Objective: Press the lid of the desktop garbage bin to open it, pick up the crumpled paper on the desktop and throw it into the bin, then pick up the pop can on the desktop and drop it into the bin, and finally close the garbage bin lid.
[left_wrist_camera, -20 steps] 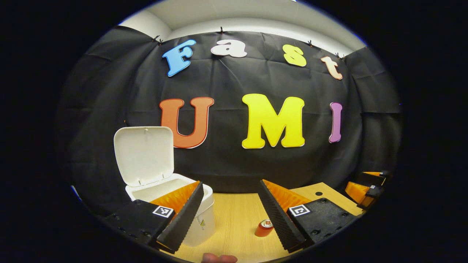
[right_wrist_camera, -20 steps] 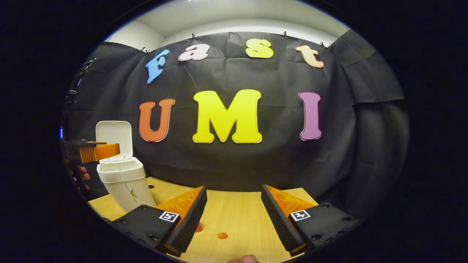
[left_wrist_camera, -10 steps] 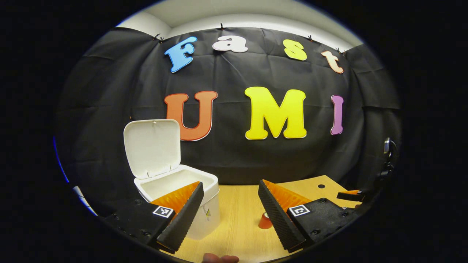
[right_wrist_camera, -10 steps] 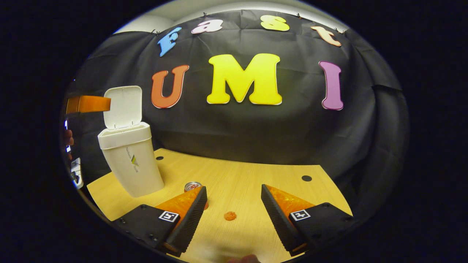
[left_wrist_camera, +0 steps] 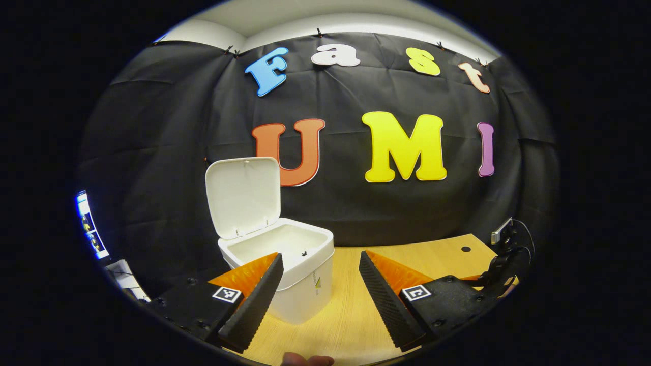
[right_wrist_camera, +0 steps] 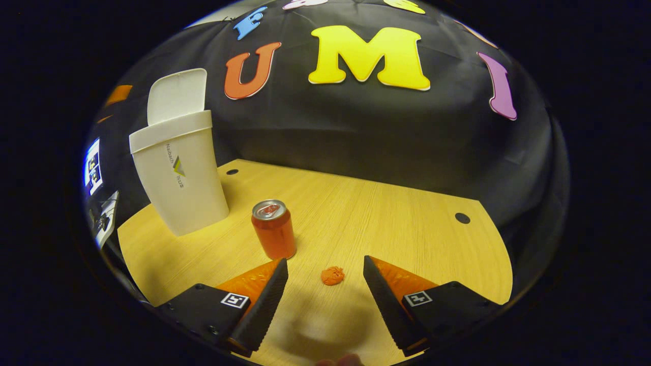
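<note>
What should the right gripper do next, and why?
Probably lower the right gripper, open, straight onto the crumpled paper lying between its fingers. The bin lid already stands open, and the pop can comes after.

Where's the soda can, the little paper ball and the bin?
soda can (right_wrist_camera: pixel 274 231): right gripper view, its side.
paper ball (right_wrist_camera: pixel 332 275): right gripper view, its middle.
bin (right_wrist_camera: pixel 180 178): right gripper view, front wall.

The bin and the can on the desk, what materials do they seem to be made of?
The bin looks like matte white moulded plastic: smooth, even walls and a thin hinged lid. The can is probably aluminium: shiny silver top with a pull tab, glossy orange-red sides.
</note>
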`<state>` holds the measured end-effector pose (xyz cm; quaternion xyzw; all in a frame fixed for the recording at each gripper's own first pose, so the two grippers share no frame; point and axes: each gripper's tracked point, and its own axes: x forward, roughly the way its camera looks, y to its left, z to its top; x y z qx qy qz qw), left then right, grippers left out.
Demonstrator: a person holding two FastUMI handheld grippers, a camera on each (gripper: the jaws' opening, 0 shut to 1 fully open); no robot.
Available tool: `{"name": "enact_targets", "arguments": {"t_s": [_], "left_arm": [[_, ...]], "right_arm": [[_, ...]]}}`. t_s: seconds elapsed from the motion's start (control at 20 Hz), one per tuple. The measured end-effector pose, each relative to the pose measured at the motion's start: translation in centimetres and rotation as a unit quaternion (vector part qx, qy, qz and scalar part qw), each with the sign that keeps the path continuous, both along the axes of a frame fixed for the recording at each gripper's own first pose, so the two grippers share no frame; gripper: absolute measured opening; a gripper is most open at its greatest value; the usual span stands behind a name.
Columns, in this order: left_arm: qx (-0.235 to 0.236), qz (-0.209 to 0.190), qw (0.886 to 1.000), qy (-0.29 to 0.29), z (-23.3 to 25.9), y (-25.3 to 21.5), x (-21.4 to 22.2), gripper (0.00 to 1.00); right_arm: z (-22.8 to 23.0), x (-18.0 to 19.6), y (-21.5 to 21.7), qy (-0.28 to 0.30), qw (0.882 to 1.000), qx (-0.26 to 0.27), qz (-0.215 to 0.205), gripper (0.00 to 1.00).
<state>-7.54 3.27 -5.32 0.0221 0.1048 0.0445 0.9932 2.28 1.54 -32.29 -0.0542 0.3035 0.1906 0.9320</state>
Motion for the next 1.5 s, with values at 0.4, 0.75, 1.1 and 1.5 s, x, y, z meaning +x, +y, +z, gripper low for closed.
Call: {"name": "enact_targets", "arguments": {"t_s": [0.4, 0.75, 1.1, 1.5], "left_arm": [[0.021, 0.067, 0.997, 0.019, -0.6, 3.5, -2.3, 0.98], [0.019, 0.104, 0.994, 0.033, -1.3, 5.6, -3.9, 0.99], [0.028, 0.103, 0.994, 0.033, -1.3, 5.8, -3.6, 0.99], [0.03, 0.093, 0.995, 0.027, -0.8, 6.6, -3.4, 0.99]], "right_arm": [[-7.5, 1.9, 0.7, 0.079, 0.995, -0.051, 0.034, 0.95], [-9.9, 2.7, 1.2, 0.108, 0.993, -0.044, 0.027, 0.96], [-10.0, 2.8, 1.4, 0.121, 0.992, -0.04, 0.017, 0.67], [-8.0, 1.9, 2.1, 0.146, 0.989, -0.018, 0.003, 0.31]]}}
